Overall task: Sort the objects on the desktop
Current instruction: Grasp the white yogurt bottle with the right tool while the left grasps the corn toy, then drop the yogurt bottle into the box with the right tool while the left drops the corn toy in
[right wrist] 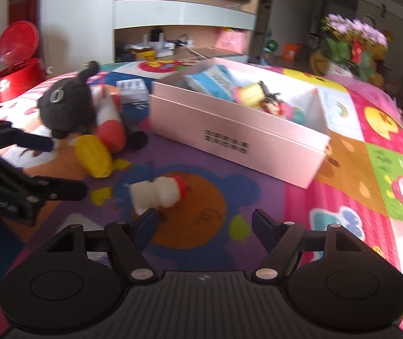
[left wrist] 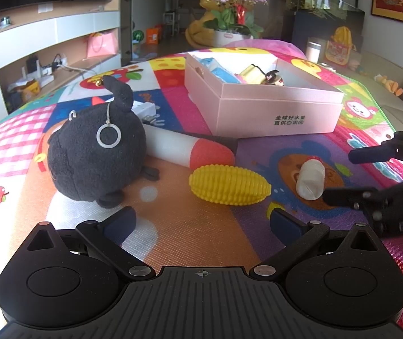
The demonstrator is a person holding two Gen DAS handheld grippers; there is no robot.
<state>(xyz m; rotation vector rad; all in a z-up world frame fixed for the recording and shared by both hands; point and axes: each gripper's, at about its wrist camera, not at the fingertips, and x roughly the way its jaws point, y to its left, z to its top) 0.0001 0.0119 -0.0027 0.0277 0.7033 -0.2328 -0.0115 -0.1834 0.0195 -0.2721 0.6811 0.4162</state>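
A pink open box (left wrist: 275,104) sits on the colourful play mat and holds several small items; it also shows in the right wrist view (right wrist: 229,138). In front of it lie a yellow toy corn (left wrist: 228,185), a small white bottle with a red cap (left wrist: 311,179), a white-and-red foam cylinder (left wrist: 184,147) and a black plush toy (left wrist: 96,147). My left gripper (left wrist: 201,223) is open and empty, just short of the corn. My right gripper (right wrist: 204,221) is open and empty, with the white bottle (right wrist: 156,195) just beyond its left finger. The corn (right wrist: 94,152) lies farther left.
A white charger block (left wrist: 144,110) lies behind the plush. The right gripper's fingers (left wrist: 371,152) reach in from the right edge of the left wrist view. A flower pot (left wrist: 229,14) stands beyond the mat. A red pot (right wrist: 17,79) stands off the mat at left.
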